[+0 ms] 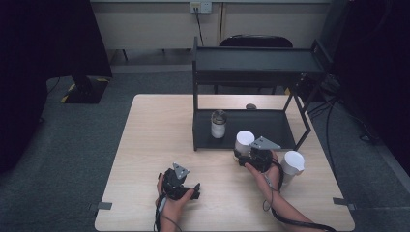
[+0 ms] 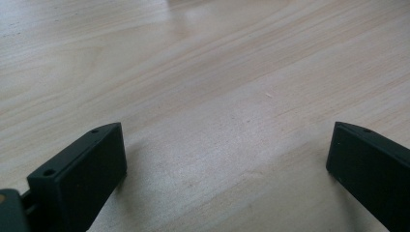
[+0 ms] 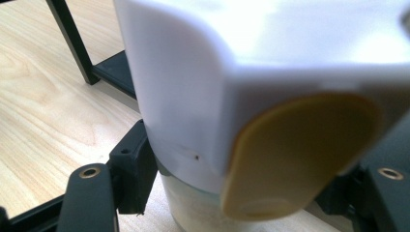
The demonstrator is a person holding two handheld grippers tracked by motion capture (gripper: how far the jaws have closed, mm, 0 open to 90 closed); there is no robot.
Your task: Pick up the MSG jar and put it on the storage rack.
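A jar with a white lid [image 1: 244, 139] stands on the table at the front edge of the black rack's lower shelf [image 1: 270, 130]. My right gripper [image 1: 250, 153] is shut on it. In the right gripper view the white lid [image 3: 193, 87] carries a tan tab, and the black jaws press the clear body below it from both sides, with my right gripper [image 3: 241, 193] centred on the jar. My left gripper [image 1: 192, 192] rests low over the bare table near the front edge. Its jaws stand wide apart in the left gripper view [image 2: 225, 164], with nothing between them.
A second white-lidded jar [image 1: 293, 163] stands just right of my right hand. A small jar with a dark lid [image 1: 218, 124] sits on the rack's lower shelf. The rack's top shelf [image 1: 256, 60] overhangs the back. A small dark object [image 1: 251, 106] lies behind the rack.
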